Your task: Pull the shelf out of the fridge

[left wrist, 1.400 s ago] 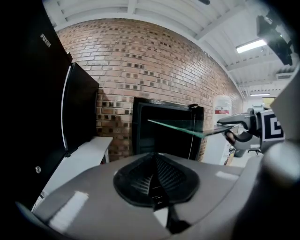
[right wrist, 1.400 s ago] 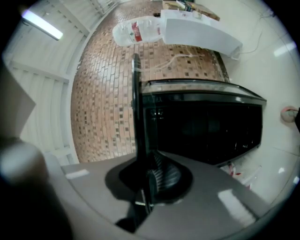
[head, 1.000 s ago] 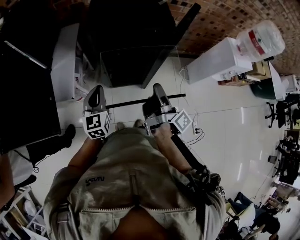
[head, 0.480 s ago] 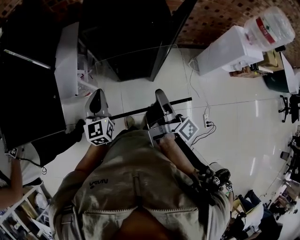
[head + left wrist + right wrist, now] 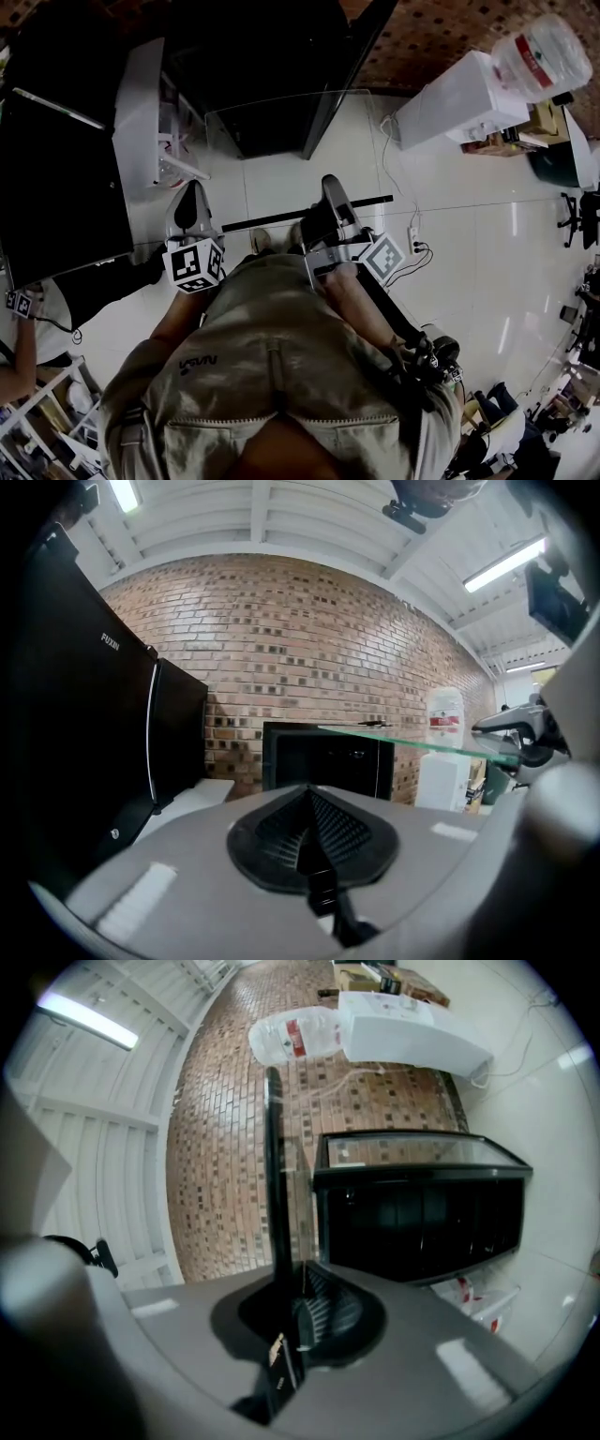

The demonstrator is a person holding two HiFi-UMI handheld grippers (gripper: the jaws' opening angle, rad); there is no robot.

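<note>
The shelf (image 5: pixel 291 173) is clear smooth glass; the floor (image 5: pixel 469 234), glossy tile.

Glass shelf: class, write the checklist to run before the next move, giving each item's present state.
1. Right gripper shut on the glass shelf's black trim: ok.
2. Left gripper sharing the load: not ok; shut on nothing, shelf off to its side.
3. Shelf out of the fridge: ok; floor shows through it.
4. Shelf held level: cannot tell.
5. Water dispenser apart from the shelf: ok.
</note>
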